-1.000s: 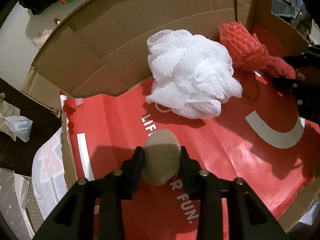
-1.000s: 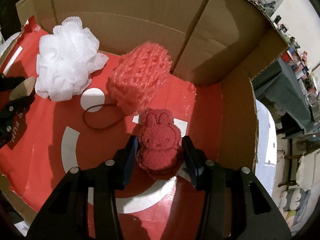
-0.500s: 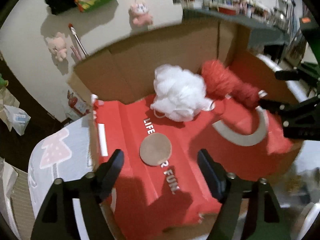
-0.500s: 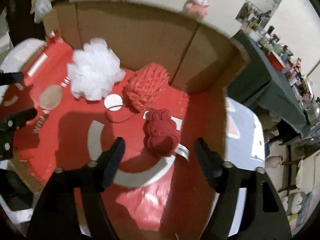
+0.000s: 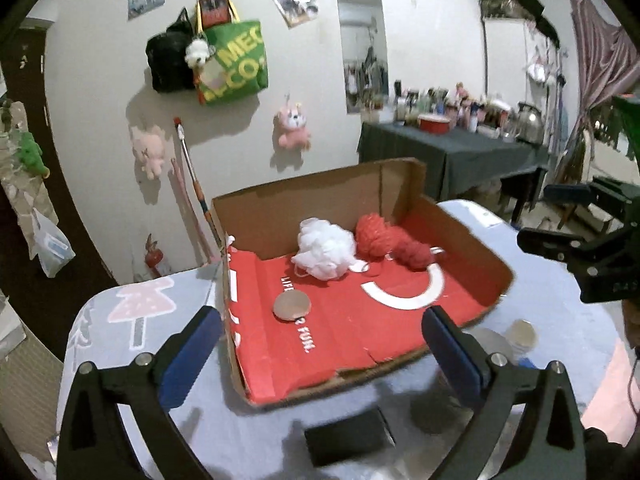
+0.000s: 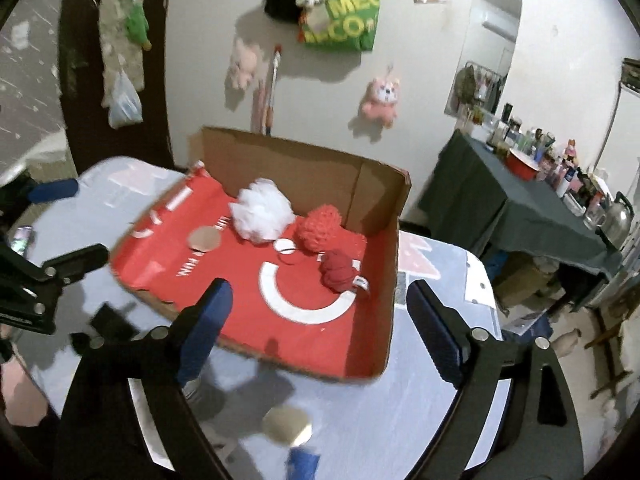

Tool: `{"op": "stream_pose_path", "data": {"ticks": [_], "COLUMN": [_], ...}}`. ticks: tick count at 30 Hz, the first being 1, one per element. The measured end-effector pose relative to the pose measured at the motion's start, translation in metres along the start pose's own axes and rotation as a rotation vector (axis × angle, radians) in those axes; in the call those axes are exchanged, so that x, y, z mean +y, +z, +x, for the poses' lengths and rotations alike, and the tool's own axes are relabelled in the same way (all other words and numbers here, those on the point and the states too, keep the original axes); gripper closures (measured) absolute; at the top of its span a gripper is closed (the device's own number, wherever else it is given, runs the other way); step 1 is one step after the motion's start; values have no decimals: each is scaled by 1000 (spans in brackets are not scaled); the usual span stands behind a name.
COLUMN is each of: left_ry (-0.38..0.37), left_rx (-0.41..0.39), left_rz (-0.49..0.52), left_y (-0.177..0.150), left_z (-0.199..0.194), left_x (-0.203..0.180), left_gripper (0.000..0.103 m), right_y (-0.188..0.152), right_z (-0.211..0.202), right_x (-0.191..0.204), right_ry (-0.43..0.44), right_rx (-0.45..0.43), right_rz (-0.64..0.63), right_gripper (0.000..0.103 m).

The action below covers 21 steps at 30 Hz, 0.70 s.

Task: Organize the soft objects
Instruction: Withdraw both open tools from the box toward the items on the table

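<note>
Inside box — four soft things

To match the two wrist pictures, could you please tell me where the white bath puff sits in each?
Left wrist: white bath puff just above centre, by the box's back wall.
Right wrist: left of centre, same wall.
Shared landmark: the coral mesh puff touching its right side.

The left gripper is opening its empty jaws above the cardboard box, where a round tan pad is lying at seven o'clock from the white mesh pouf.
</note>
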State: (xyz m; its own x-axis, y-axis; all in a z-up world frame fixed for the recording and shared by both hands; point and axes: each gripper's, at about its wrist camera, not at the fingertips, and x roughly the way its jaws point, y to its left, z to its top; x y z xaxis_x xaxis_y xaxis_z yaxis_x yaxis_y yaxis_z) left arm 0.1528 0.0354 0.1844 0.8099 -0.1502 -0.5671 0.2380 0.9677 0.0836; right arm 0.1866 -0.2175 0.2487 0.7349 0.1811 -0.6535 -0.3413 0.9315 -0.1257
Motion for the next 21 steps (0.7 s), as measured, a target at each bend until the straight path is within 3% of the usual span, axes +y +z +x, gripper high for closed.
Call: {"op": "stream_pose_path", "data": {"ticks": [5, 10, 17, 21], "left_ry": [-9, -51, -31, -23], "left_rx": [-80, -102, -104, -55], "left_rz": [-17, -65, -112, -148], "left_y": [-26, -54, -97, -121], "left_z": [-40, -62, -67, -52], "left_x": [-14, -24, -32, -30], "left_gripper": [0, 0, 0, 0], "right_y": [-33, -67, -110, -135], "right_z": [-44, -68, -66, -46], "right_x": [16, 34, 51, 56], "right_ry": [22, 30, 48, 77], "right_rx": [-77, -120, -115, -65], "right_rz": [18, 16, 48, 84], "right_gripper": [12, 11, 11, 11]}}
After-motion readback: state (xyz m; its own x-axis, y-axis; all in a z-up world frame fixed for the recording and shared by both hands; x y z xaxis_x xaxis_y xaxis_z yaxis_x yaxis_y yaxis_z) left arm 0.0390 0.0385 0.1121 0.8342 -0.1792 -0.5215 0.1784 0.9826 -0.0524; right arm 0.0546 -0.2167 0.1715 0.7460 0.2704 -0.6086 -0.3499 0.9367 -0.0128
